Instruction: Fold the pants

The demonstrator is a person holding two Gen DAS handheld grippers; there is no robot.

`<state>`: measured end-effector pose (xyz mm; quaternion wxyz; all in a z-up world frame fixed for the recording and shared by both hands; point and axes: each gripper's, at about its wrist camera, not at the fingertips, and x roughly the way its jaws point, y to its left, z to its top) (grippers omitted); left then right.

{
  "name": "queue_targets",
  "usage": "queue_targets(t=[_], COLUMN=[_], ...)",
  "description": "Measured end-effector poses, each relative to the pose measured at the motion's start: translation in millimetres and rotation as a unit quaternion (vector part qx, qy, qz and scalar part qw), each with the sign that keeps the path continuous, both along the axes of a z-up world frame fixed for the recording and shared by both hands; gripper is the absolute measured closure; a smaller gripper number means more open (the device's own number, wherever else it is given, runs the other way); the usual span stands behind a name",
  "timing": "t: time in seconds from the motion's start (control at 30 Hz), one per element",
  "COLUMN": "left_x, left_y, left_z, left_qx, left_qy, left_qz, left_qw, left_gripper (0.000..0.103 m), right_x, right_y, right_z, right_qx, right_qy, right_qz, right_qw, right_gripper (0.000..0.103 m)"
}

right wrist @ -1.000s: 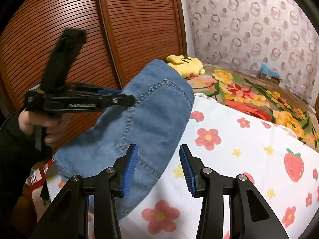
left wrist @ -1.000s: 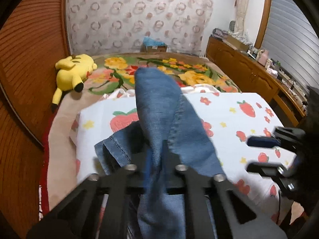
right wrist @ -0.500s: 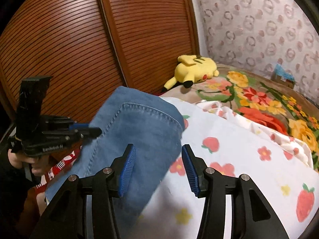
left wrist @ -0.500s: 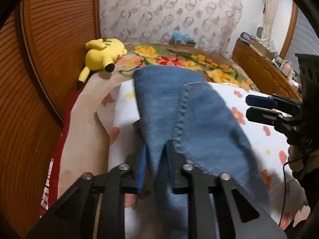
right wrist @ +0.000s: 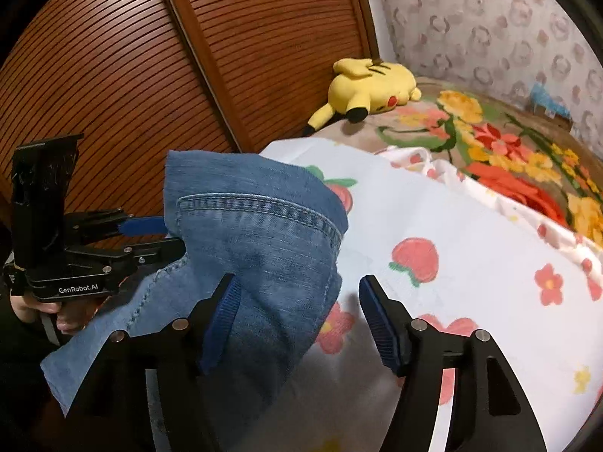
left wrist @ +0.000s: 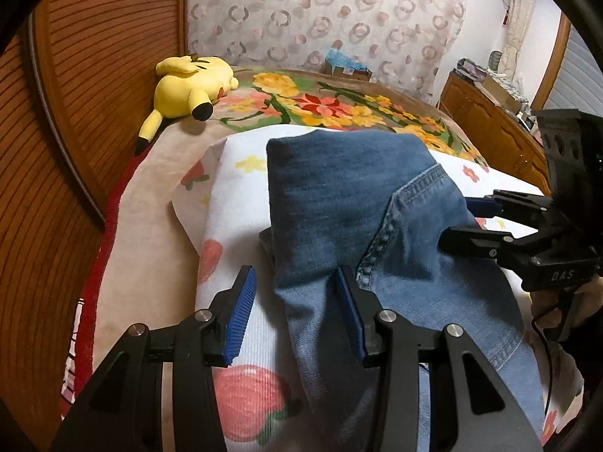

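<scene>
The folded blue denim pants (left wrist: 339, 203) lie on the white strawberry-print sheet (right wrist: 471, 233), their edge between the spread blue-padded fingers of the left gripper (left wrist: 297, 312), which have just been opening, as have the right gripper (right wrist: 297, 320) fingers, pinching nothing.

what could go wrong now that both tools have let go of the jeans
1. The jeans lie bunched and uneven on the strawberry sheet, so the fold may set crooked.
2. Denim still sits between the open pads of the left tool and could drag on withdrawal.
3. One edge overhangs near the right tool and may slide off.
</scene>
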<state>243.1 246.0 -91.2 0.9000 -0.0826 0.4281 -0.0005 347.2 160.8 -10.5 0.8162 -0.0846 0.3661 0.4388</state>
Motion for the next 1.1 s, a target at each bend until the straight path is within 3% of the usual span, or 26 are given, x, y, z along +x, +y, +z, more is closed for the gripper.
queue_targets(t=[0.3,0.37,0.5,0.57,0.67,0.8,1.1], left_x=[-4.1,-4.9,-8.7,-12.9,-22.0,-39.4,-40.8], left_y=[0.2,-1.2,-4.3,-7.3,-4.0,13.8,42.7], left_z=[-1.6,-1.8,1.2,5.6,17.6,43.0,113.5], left_qx=[0.001,-0.007,-0.013,-0.001,-0.005,-0.021,0.001], left_qy=[-0.012,-0.015,-0.022,-0.026,-0.044,-0.081,-0.153], left_qz=[-0.006,-0.015,-0.024,-0.024,-0.012,0.011,0.041], left_qw=[0.9999,0.9998,0.9994,0.9994,0.999,0.9965,0.9874], left_gripper=[0.061,0.07,0.085,0.089,0.091,0.091,0.091], right_x=[6.5,8.1,7.0,-1.2,-17.0,-22.5,-12.8], right_y=[11.2,12.1,11.0,8.6,13.2,21.9,40.9], right_z=[-11.8,-13.3,-6.9,1.9,16.1,36.6,85.2], right_qx=[0.008,0.01,0.017,0.025,0.021,0.043,0.097], right_qy=[0.014,0.017,0.014,-0.01,-0.052,-0.058,-0.059], right_qz=[0.031,0.036,0.055,0.066,0.088,0.114,0.15], right_qw=[0.999,0.999,0.998,0.997,0.995,0.991,0.982], right_gripper=[0.036,0.041,0.067,0.075,0.079,0.082,0.083])
